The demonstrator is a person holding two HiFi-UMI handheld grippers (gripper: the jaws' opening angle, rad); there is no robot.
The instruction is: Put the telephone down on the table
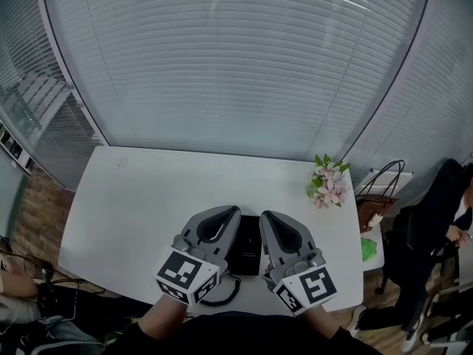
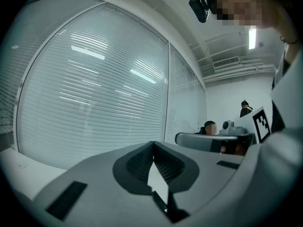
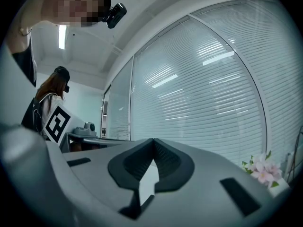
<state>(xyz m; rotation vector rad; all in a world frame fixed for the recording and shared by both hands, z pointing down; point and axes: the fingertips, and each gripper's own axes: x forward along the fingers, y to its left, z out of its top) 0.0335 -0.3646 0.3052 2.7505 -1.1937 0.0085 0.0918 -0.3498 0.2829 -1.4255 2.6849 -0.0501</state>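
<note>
black telephone [image 1: 246, 244] between left gripper [image 1: 228, 211] and right gripper [image 1: 270, 216]

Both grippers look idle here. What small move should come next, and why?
Probably open the left gripper beside the telephone: both it and the right gripper are shut and empty, and the telephone lies on the table between them.
</note>
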